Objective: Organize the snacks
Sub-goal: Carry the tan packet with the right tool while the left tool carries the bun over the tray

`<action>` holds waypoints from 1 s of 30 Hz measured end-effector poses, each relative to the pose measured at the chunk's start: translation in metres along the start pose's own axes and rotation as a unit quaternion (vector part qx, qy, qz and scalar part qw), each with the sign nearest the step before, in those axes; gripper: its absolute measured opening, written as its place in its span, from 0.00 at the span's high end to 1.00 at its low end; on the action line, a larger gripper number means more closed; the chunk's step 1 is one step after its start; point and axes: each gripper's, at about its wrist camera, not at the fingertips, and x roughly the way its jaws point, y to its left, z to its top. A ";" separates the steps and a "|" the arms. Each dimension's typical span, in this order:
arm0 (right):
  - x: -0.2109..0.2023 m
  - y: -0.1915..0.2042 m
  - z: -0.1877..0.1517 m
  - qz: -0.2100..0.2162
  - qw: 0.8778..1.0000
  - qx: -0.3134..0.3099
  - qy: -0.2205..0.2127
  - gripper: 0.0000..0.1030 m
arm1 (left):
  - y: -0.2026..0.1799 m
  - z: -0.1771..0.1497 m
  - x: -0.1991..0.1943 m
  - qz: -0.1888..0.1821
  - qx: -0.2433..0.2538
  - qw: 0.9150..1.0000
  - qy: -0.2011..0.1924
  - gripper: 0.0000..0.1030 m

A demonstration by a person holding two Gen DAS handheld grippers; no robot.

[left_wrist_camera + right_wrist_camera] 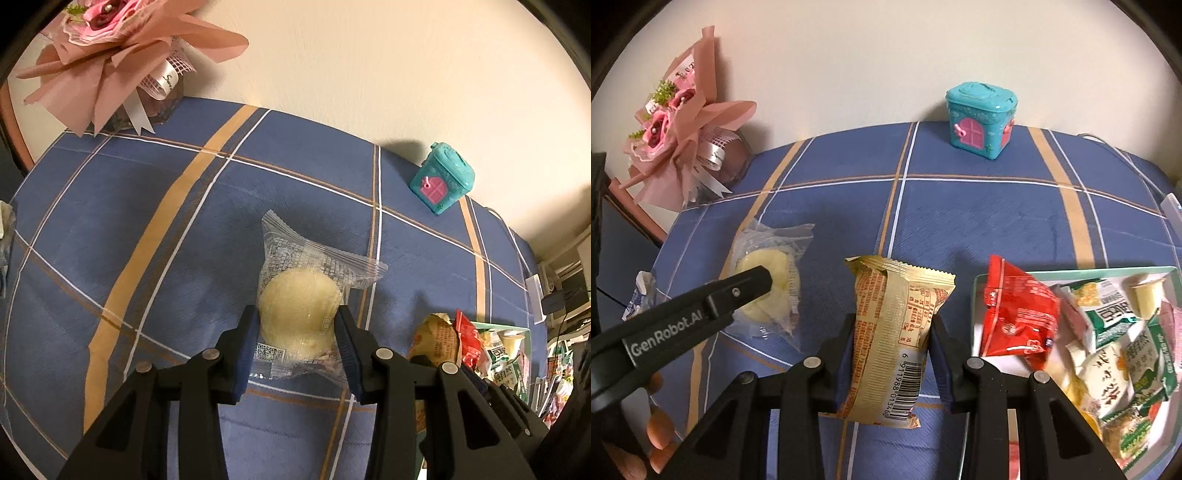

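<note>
Left wrist view: sits behind left tool, looks steeply down and forward, close over blue plaid worktop, wall beyond. Right wrist view: same pose behind right tool, set further right, equally close. Shared ground: pink bouquet far left, teal box at wall, clear-wrapped round cake, gold packet, snack tray.
</note>
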 end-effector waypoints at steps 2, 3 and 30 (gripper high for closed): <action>-0.006 -0.001 0.000 -0.001 1.000 0.000 -0.003 0.61 | -0.001 -0.002 -0.005 0.000 -0.002 1.000 -0.001 0.58; -0.007 -0.002 0.000 -0.001 1.000 0.001 -0.003 0.61 | -0.001 -0.003 -0.008 0.000 -0.003 1.000 -0.003 0.58; -0.083 -0.020 -0.037 -0.024 0.999 0.000 -0.034 0.61 | -0.028 -0.051 -0.081 -0.011 0.030 0.998 -0.047 0.58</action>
